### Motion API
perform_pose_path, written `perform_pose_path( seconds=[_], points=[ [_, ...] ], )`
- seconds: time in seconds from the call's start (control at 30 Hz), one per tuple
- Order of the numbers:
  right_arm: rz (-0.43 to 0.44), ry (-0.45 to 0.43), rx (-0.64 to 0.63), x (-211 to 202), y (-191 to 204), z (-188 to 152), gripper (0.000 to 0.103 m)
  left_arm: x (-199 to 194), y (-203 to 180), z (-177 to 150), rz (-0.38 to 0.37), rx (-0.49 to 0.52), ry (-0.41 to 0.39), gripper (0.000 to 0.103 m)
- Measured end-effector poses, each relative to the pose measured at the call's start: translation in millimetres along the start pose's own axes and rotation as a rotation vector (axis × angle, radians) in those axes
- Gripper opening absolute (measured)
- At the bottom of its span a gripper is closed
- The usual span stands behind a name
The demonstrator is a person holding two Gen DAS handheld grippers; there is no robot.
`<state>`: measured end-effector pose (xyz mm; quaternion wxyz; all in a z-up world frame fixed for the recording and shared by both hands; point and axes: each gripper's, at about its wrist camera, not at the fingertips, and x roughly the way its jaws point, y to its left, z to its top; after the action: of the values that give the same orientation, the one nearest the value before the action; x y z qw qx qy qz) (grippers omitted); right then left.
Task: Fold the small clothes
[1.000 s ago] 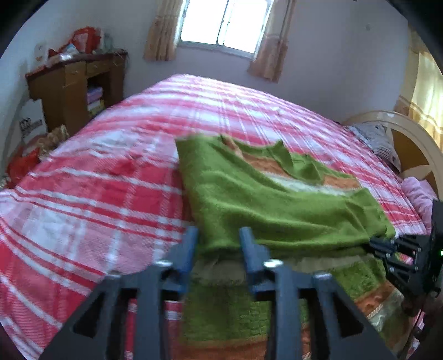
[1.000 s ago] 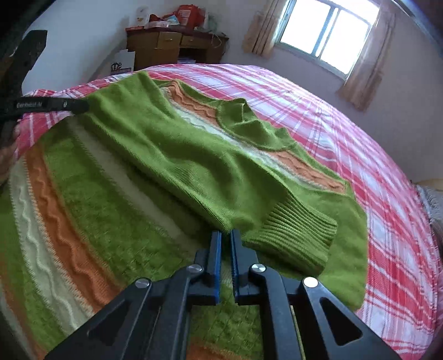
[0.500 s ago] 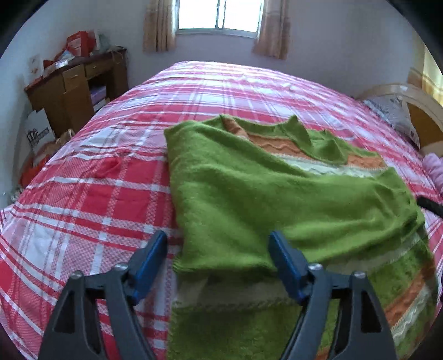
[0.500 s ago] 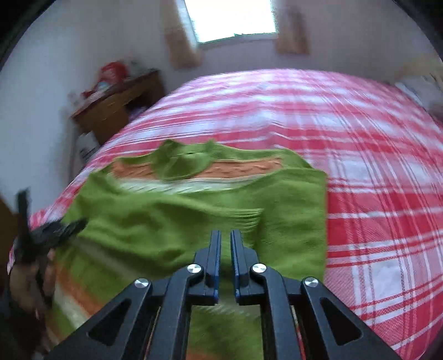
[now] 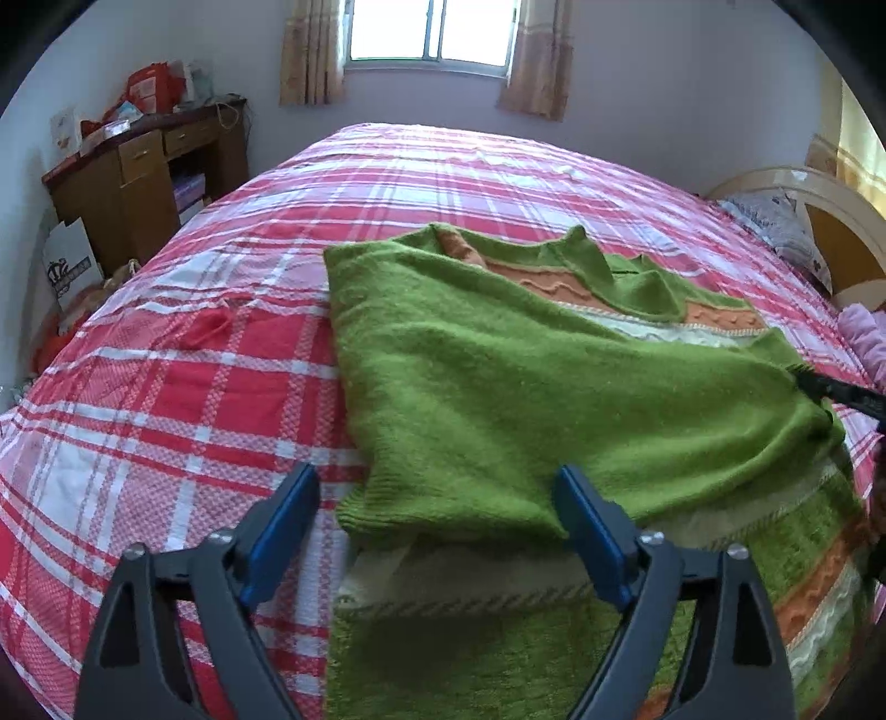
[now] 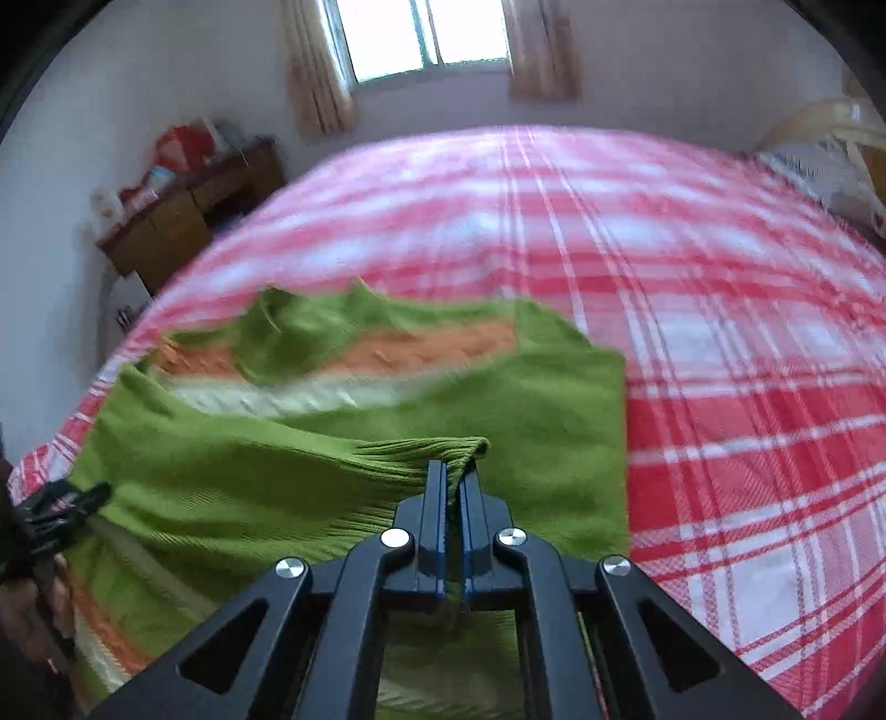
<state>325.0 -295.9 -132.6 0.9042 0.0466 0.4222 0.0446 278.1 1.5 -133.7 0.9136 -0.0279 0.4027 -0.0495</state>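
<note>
- Daylight from a curtained window (image 5: 429, 30) fills a bedroom whose red, pink and white plaid bedspread (image 5: 183, 387) serves as the folding surface, broad and soft enough for a garment to lie spread out.
- Along the left wall stands a brown wooden desk (image 5: 144, 183) heaped with odds and ends, well apart from the work.
- On the near half of the bedspread, reaching toward its near edge, lies the green knitted sweater with orange and cream wavy stripes (image 5: 498, 387); one plain green sleeve is laid across the striped body, which I judge to be the sleeve-in fold that narrows the sweater before it is doubled over.
- That sleeve's ribbed green cuff (image 6: 421, 451) is lifted off the body (it is stretched taut), because the right black two-finger gripper (image 6: 453, 487) has its blue-lined jaws closed on it, holding the sleeve's end while it is positioned.
- Over the sweater's left edge, the left black two-finger gripper (image 5: 437, 515) hangs with jaws spread wide and nothing between them, straddling the folded sleeve's rolled lower edge, probably free for another hold.
</note>
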Motion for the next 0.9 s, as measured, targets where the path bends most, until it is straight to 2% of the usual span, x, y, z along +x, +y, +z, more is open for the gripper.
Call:
perform_pose_path(
  seconds=[0.03,0.13,0.2,0.23,0.27,0.3,0.33,0.43,0.53,0.67,0.73,0.9],
  points=[
    [-0.003,0.025,0.001,6.9,-2.5,-2.4,0.003,-0.2,-0.7,-0.1,0.002,0.003,0.0,0.091],
    [-0.005,-0.006,0.033,0.7,-6.4,-5.4,0.006,-8.1,2.0,0.6,-0.015,-0.012,-0.001,0.092],
    [-0.024,-0.006,0.051,-6.4,-7.3,-4.9,0.011,-19.8,11.3,0.1,-0.055,-0.088,-0.025,0.096],
    [-0.049,-0.014,0.047,-10.8,-5.8,-4.6,0.016,-25.3,15.6,0.0,-0.07,-0.111,-0.044,0.099],
    [-0.075,-0.046,0.032,-21.2,-3.5,-4.1,0.027,-28.3,16.6,1.2,-0.069,-0.118,-0.059,0.103],
    [-0.076,-0.074,0.023,-28.1,-2.0,-5.4,0.031,-30.9,16.3,3.1,-0.055,-0.118,-0.081,0.103],
    [-0.062,-0.107,0.01,-38.2,2.7,-4.4,0.031,-30.4,12.9,6.0,-0.032,-0.096,-0.089,0.103],
    [0.02,-0.13,-0.039,-50.9,22.8,-0.6,0.031,-17.1,-1.4,9.7,0.009,-0.03,-0.052,0.103],
    [0.05,-0.087,-0.13,-44.0,50.4,-5.2,0.031,0.6,-8.6,2.4,0.045,-0.001,0.019,0.103],
    [0.035,0.069,-0.119,-7.0,54.7,-29.7,0.032,0.1,-2.8,-1.5,0.044,-0.023,0.041,0.103],
    [0.03,0.041,-0.124,-10.6,54.9,-40.8,0.032,-2.1,-4.4,-5.5,0.049,-0.004,0.034,0.103],
    [0.004,0.093,-0.143,-14.4,58.5,-43.2,0.032,-3.2,-7.9,-9.7,0.076,0.008,0.017,0.103]
  ],
)
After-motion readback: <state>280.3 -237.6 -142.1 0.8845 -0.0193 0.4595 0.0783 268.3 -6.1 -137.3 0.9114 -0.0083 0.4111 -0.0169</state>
